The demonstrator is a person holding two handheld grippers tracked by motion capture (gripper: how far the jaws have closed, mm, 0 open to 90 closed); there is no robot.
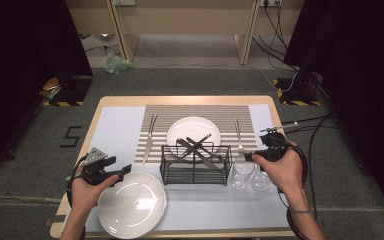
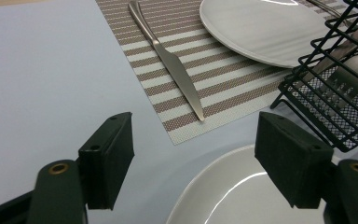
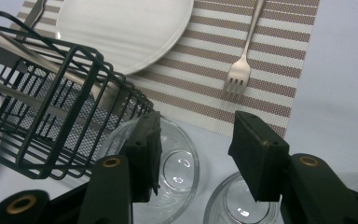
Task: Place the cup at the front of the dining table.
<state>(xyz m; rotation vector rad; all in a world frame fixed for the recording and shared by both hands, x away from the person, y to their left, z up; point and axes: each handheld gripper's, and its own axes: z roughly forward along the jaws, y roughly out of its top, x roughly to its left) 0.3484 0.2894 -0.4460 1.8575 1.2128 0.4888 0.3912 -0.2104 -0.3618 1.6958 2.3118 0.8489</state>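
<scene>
From above we see the whole desk (image 1: 111,102) and wire basket (image 1: 195,165) at centre. Up close, our left tongs (image 2: 193,156) hang spread over a plate (image 2: 233,193) at lower right; our right tongs (image 3: 193,154) gape above two glasses (image 3: 168,170).

mat (image 1: 200,112): plate (image 1: 193,131) between knife (image 1: 149,132) and fork (image 1: 239,134)
basket (image 1: 195,164): before plate
glasses (image 1: 242,173): right of basket

High overhead forward-down; both gripper views close, sharing the far plate (image 2: 261,28)
</scene>
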